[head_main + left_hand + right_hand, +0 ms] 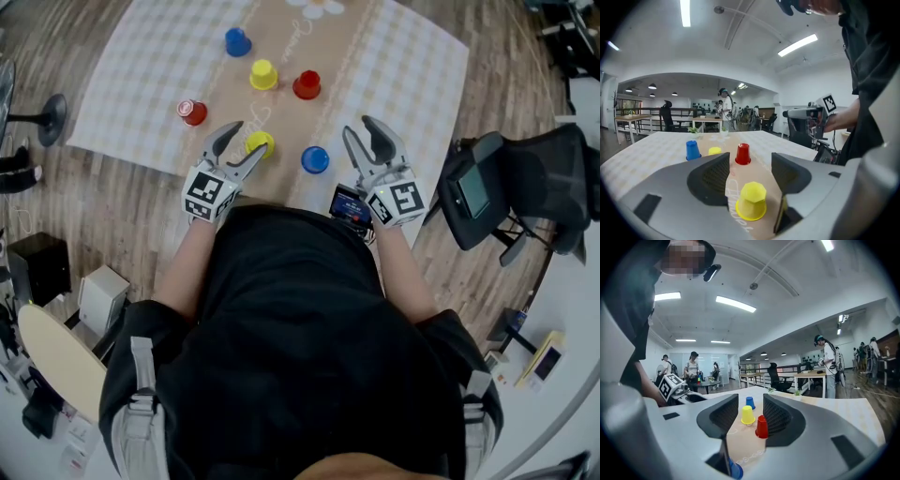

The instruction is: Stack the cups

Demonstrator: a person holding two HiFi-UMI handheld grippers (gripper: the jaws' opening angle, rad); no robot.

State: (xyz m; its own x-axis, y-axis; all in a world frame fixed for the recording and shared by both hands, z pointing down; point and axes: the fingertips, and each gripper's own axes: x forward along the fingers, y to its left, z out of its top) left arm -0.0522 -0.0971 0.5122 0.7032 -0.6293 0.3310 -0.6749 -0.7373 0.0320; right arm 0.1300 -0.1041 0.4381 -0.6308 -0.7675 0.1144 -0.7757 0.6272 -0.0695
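Open-plan office here, strip lights overhead, desks and chairs far back, and in front a bench (141,84) under a checked cloth with a tan runner down the middle. Six little cups are scattered over it. The left hand-held gripper (249,139) hangs low with its jaws spread wide, and the near yellow cup (752,201) stands mouth-down right between them, pads clear of it on both sides. The right hand-held gripper (359,128) is spread too, nothing in it, with the near blue cup (315,159) just beside and below its jaws.

Further up the runner stand another yellow cup (263,74) and a red cup (307,84). The far blue cup (237,41) is beyond them, and a second red cup (192,112) is off to the left, sitting differently. I can't tell how.

These look like small, thin plastic cups, so I judge them very light, smooth and easy to knock over or skid. The walls taper, so a pinch near the narrow top could squirt the cup out. Best hold, I'd say, is across the wall low down, just above the flared rim, with gentle pressure.
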